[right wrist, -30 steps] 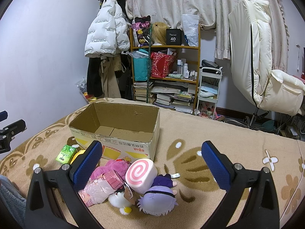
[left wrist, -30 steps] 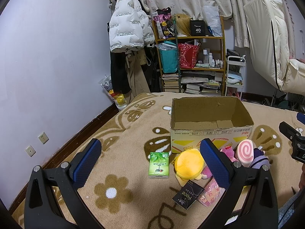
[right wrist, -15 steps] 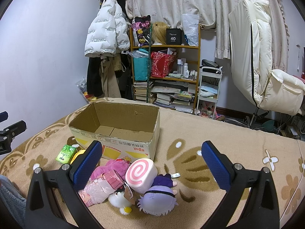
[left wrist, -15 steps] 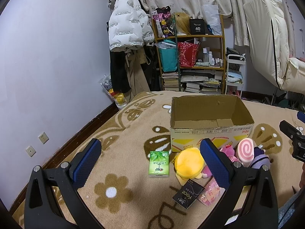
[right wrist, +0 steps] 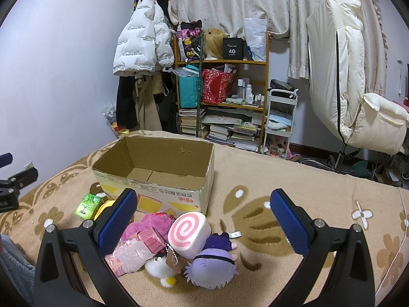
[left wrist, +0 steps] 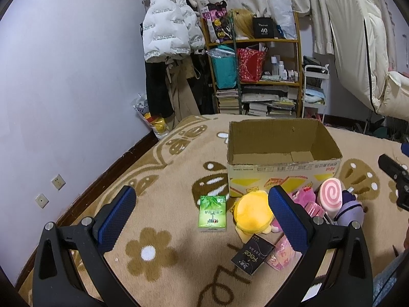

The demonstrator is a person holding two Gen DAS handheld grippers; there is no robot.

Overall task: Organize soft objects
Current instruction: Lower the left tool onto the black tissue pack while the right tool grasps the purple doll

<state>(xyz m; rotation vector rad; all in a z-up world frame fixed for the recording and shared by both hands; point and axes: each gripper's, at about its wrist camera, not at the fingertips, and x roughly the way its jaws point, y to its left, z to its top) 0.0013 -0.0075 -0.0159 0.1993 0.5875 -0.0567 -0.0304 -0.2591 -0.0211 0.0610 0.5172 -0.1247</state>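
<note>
A beige flowered rug [left wrist: 163,168] covers the floor in front of a crowded shelf [right wrist: 222,97]. I see an open cardboard box [left wrist: 281,153] with the soft toys piled just before it: yellow plush [left wrist: 251,211], pink swirl cushion [right wrist: 188,231], purple doll [right wrist: 212,268]. A green packet [left wrist: 212,212] lies beside them. My left gripper [left wrist: 202,221] and right gripper [right wrist: 202,222] both hover with jaws spread wide, holding nothing

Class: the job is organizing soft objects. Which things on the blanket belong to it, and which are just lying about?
Belong:
yellow plush
pink swirl cushion
purple-haired doll
magenta plush
cardboard box

Lying about:
green tissue pack
black packet
bookshelf
white jacket
</note>
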